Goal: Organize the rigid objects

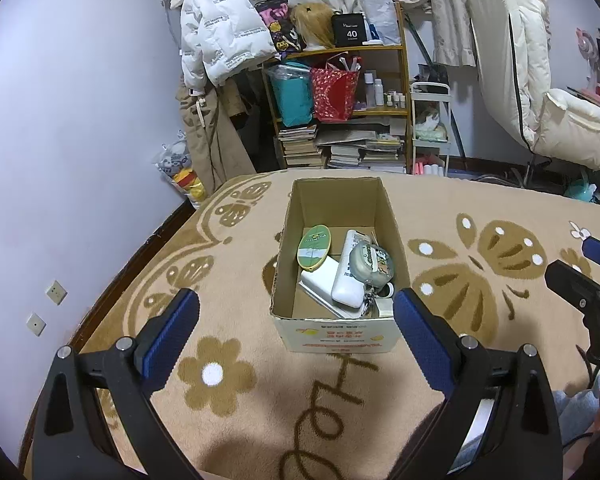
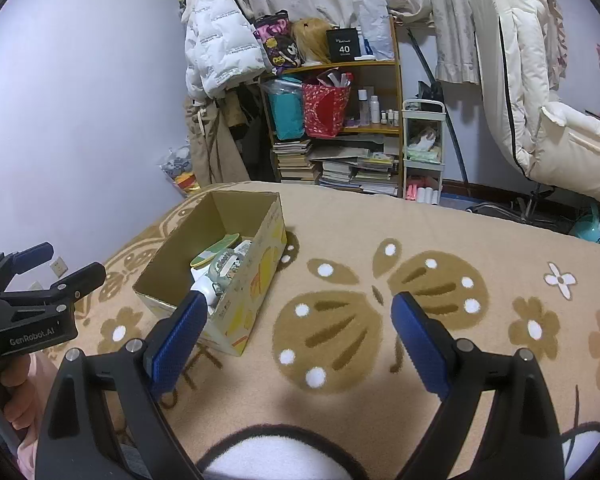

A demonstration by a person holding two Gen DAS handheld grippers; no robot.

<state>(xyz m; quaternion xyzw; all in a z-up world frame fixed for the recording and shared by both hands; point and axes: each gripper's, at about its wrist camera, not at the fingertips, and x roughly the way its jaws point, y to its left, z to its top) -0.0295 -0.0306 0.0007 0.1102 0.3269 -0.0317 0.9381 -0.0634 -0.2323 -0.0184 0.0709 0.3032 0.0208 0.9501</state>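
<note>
An open cardboard box point(image 1: 288, 240) point(image 2: 160, 264) stands on the tan blanket. Inside lie a green oval case point(image 1: 314, 248) point(image 2: 216, 252), a white tube point(image 1: 350, 272), a flat white box point(image 1: 320, 280) and a grey round pouch point(image 1: 370, 260) point(image 2: 224, 266) with a keychain. My left gripper point(image 1: 296, 320) hovers open just in front of the box, nothing between its fingers. My right gripper point(image 2: 298, 322) is open over the butterfly pattern, to the right of the box, holding nothing. Each gripper shows at the edge of the other view: the right gripper point(image 1: 580, 276), the left gripper point(image 2: 48, 268).
The blanket point(image 2: 440, 232) with butterfly and flower patterns covers the bed. Beyond its far edge stand a cluttered wooden shelf point(image 1: 340, 92) with books, a white trolley point(image 1: 430, 128), hanging coats and a cream chair point(image 1: 540, 92). A hand point(image 2: 16, 396) holds the left gripper's handle.
</note>
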